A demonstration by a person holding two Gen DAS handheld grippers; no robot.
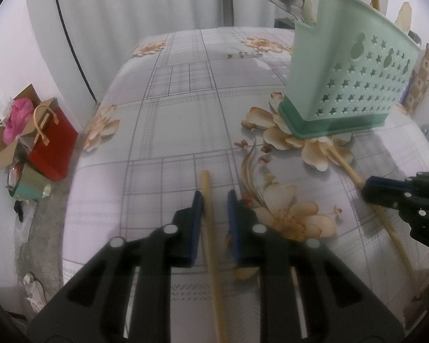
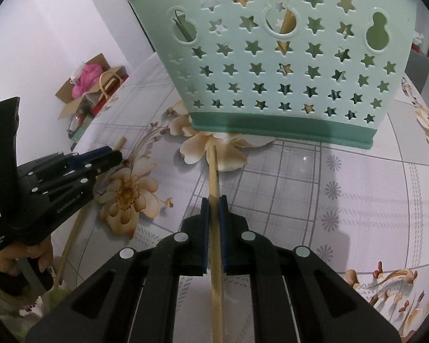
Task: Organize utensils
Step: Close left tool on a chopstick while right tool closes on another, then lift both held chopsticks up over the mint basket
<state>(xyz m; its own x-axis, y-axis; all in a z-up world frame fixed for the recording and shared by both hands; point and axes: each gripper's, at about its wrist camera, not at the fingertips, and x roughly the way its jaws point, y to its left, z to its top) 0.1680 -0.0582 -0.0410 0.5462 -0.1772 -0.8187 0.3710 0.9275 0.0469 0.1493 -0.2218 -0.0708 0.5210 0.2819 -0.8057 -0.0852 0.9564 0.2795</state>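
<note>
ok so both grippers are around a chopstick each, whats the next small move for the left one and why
Probably close the left gripper. Its fingers sit either side of the chopstick lying on the tablecloth, with a visible gap on the right side, so it isn't gripped yet. The right gripper looks already shut on its own chopstick. Once clamped, lift toward the green holder.

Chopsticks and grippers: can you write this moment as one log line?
left hand-held gripper: open around chopstick | right hand-held gripper: shut on second chopstick | green holder: upright on table
</note>
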